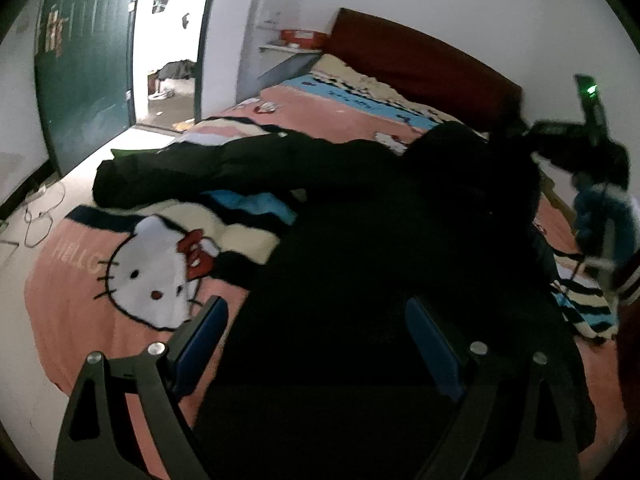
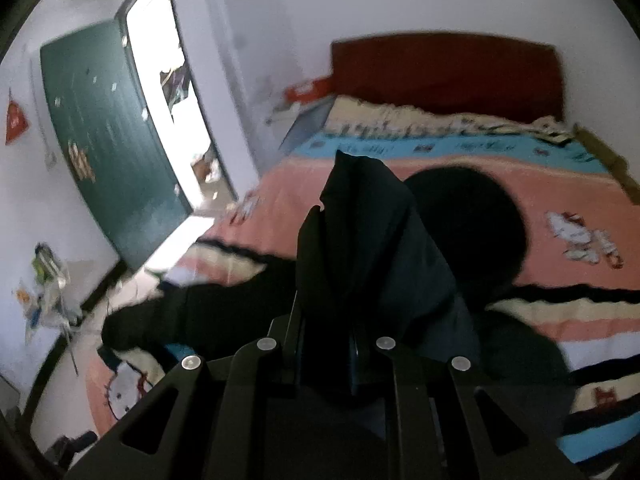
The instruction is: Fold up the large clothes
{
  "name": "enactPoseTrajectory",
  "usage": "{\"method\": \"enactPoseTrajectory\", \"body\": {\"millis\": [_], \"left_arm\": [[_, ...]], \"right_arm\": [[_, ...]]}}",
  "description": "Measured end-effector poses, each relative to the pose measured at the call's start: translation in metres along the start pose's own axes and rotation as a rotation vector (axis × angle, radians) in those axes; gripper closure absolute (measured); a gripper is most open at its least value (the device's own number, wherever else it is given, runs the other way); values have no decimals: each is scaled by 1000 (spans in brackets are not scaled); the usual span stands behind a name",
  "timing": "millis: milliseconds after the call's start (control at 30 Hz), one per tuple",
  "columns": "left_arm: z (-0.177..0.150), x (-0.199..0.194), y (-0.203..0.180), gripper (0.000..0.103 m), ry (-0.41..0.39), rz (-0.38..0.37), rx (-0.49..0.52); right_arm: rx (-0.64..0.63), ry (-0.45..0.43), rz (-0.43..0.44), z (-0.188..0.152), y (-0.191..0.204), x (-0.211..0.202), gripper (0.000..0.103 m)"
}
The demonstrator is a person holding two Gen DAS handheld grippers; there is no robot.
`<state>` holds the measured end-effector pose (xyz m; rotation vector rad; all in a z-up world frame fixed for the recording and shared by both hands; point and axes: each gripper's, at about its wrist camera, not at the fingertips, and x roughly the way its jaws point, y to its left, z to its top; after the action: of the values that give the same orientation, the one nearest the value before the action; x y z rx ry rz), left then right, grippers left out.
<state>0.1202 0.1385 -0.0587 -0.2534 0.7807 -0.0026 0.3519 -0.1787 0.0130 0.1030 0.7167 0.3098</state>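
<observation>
Keep your right gripper (image 2: 332, 344) clamped on the black garment (image 2: 372, 248); carry the fold level toward your wide-open, empty left gripper (image 1: 316, 344).

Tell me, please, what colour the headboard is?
Dark red headboard, clearest in the right wrist view.

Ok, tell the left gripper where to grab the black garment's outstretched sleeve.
Grip the sleeve at its cuff end near the bed's edge, coming from above: it lies flat and straight on the blanket, free of the bulk. The left gripper is open; the right gripper already pinches fabric.
</observation>
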Motion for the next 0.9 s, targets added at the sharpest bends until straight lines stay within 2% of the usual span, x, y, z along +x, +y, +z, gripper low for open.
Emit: {"method": "enactPoseTrajectory", "body": {"millis": [200, 400, 500, 600, 633, 733, 800, 900], "left_arm": [[-7, 6, 19, 12, 11, 16, -44], [-7, 5, 19, 12, 12, 21, -51], [-6, 0, 17, 12, -6, 27, -49], [-4, -8, 15, 12, -21, 42, -38], [-3, -12, 16, 12, -25, 34, -52], [2, -18, 12, 12, -7, -4, -51], [6, -19, 3, 12, 4, 5, -22], [11, -18, -17, 12, 6, 6, 23]], "right_arm": [[-63, 161, -17, -47, 48, 85, 86], [-106, 264, -34, -88, 77, 115, 85], [-133, 292, -54, -96, 86, 121, 77], [-130, 280, -22, -93, 88, 112, 33], [-133, 263, -14, -91, 91, 105, 28], [-149, 226, 17, -84, 96, 81, 28], [-142, 200, 34, -79, 93, 64, 28], [-115, 157, 37, -75, 72, 31, 28]]}}
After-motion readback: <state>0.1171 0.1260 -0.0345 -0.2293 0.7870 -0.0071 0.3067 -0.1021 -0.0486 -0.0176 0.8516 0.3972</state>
